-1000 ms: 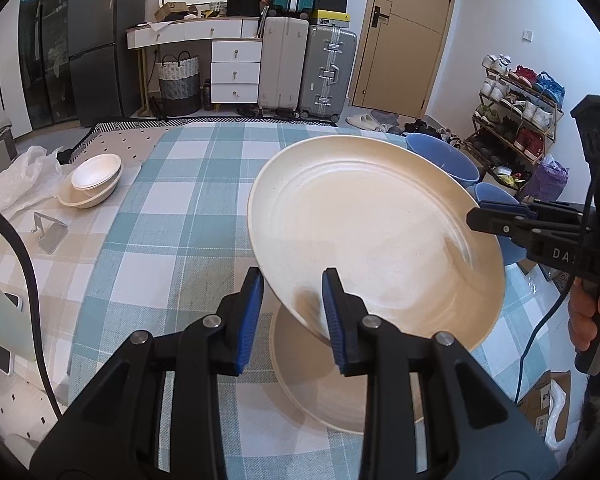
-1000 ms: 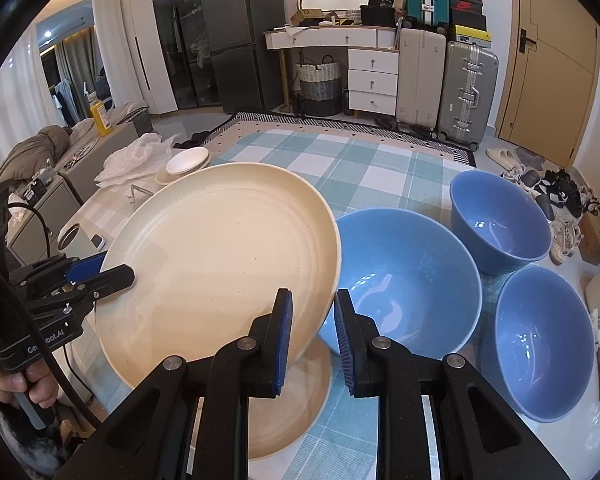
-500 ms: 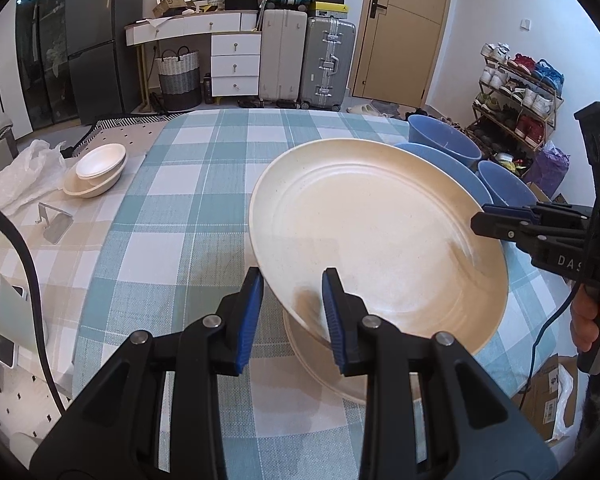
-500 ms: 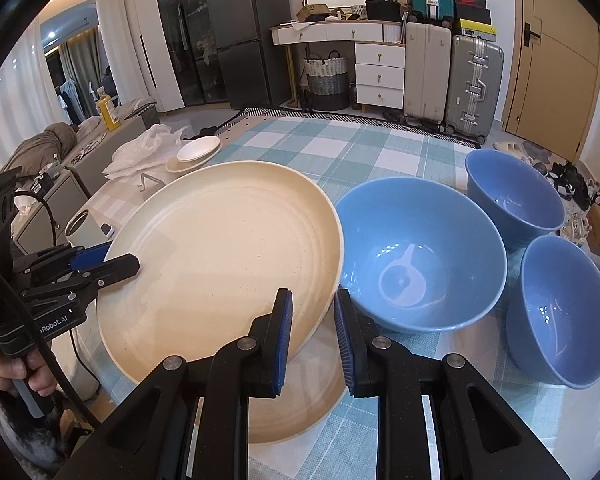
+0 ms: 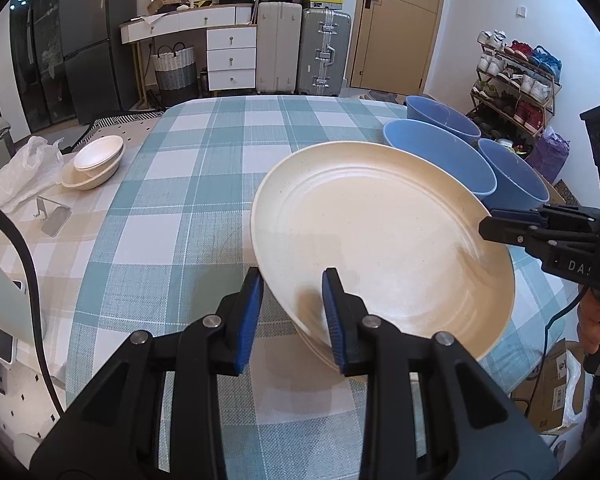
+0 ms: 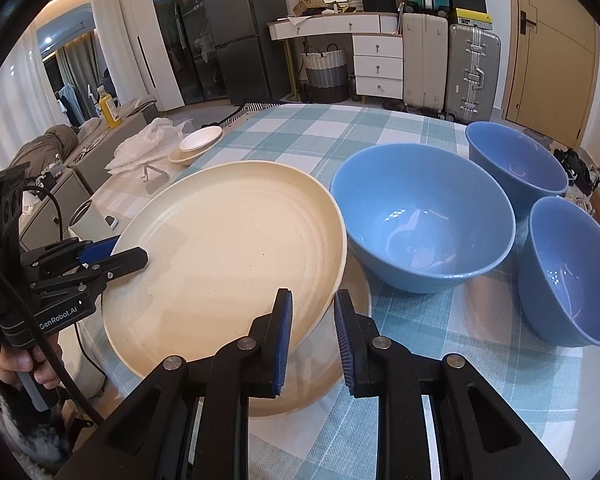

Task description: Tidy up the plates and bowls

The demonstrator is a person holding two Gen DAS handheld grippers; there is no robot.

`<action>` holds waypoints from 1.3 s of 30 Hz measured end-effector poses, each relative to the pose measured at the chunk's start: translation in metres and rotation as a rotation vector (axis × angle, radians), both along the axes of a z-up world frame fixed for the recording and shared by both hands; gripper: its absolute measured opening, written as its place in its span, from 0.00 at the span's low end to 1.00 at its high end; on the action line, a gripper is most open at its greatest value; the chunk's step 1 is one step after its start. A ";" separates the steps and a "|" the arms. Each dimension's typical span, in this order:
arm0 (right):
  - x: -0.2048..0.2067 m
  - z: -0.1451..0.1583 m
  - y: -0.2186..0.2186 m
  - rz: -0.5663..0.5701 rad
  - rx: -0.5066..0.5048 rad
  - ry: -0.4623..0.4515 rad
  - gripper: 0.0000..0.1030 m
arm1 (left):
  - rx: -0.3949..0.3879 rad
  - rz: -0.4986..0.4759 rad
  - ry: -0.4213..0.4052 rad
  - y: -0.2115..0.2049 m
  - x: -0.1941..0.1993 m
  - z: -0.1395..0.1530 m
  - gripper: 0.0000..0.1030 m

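Cream-coloured and wide, a large plate (image 5: pixel 380 240) hangs tilted above the table (image 5: pixel 188 200), pinched at opposite edges by two hand-held grippers; the left gripper (image 5: pixel 292 312) has its jaws closed on the plate's near rim, one blue pad under the rim and one over it; the right gripper (image 6: pixel 312 332) clamps the opposite edge in the same way, jaws narrow, the rim between its pads. Directly beneath lies a second cream plate (image 6: pixel 340 364), flat on the teal-and-white checked cloth; the raised plate's lower edge sits just above it, though whether the two touch cannot be told. Three blue bowls (image 6: pixel 424 216) stand upright just beside the plates, the largest nearest, two smaller ones (image 6: pixel 516 164) (image 6: pixel 572 268) behind and to its side; none is stacked. At the table's far corner a small white bowl (image 5: pixel 98 152) rests inside a wider cream bowl (image 5: pixel 92 172), near a crumpled plastic bag (image 5: pixel 20 172) and a small metal stand (image 5: pixel 52 216). A hand (image 6: pixel 16 360) grips the handle of the left gripper at the frame's edge; another hand (image 5: pixel 596 320) holds the right. Beyond the table stand suitcases (image 5: pixel 300 48), a white dresser (image 5: pixel 228 56), a woven basket (image 5: pixel 176 68) and a shoe rack (image 5: pixel 516 80).
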State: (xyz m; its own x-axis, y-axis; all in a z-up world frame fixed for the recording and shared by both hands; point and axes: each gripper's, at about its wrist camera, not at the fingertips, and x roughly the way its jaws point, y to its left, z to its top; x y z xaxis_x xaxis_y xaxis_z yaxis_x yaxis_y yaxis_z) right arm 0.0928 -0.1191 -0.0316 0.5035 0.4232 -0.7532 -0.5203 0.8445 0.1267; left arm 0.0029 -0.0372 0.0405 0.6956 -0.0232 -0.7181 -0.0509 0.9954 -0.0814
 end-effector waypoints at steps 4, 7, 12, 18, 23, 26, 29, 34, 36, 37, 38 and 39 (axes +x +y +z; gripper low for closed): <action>-0.002 -0.005 0.000 0.003 -0.006 0.007 0.22 | 0.017 0.000 0.009 -0.001 0.002 -0.007 0.25; -0.002 -0.007 0.000 0.002 -0.004 0.011 0.22 | 0.018 0.002 0.021 -0.001 0.004 -0.015 0.25; -0.003 -0.011 -0.001 0.001 -0.010 0.019 0.22 | 0.033 -0.002 0.031 -0.003 0.007 -0.024 0.25; -0.004 -0.019 -0.002 -0.004 -0.021 0.030 0.22 | 0.055 -0.012 0.044 -0.007 0.013 -0.035 0.25; -0.005 -0.025 -0.002 -0.005 -0.021 0.042 0.22 | 0.059 -0.013 0.056 -0.008 0.015 -0.042 0.25; -0.003 -0.029 -0.002 -0.007 -0.021 0.051 0.22 | 0.064 -0.009 0.064 -0.009 0.018 -0.046 0.25; 0.000 -0.031 -0.001 -0.011 -0.027 0.050 0.22 | 0.076 -0.009 0.066 -0.011 0.021 -0.049 0.25; 0.001 -0.033 -0.003 -0.019 -0.039 0.055 0.22 | 0.098 -0.015 0.067 -0.016 0.022 -0.052 0.25; 0.000 -0.034 -0.004 -0.025 -0.037 0.067 0.22 | 0.120 -0.011 0.066 -0.019 0.023 -0.053 0.25; 0.000 -0.034 -0.004 -0.025 -0.038 0.069 0.22 | 0.128 -0.012 0.066 -0.021 0.022 -0.053 0.25; 0.000 -0.035 -0.004 -0.026 -0.041 0.070 0.22 | 0.134 -0.012 0.068 -0.023 0.022 -0.054 0.25; 0.000 -0.035 -0.004 -0.028 -0.044 0.068 0.22 | 0.138 -0.013 0.069 -0.023 0.023 -0.055 0.25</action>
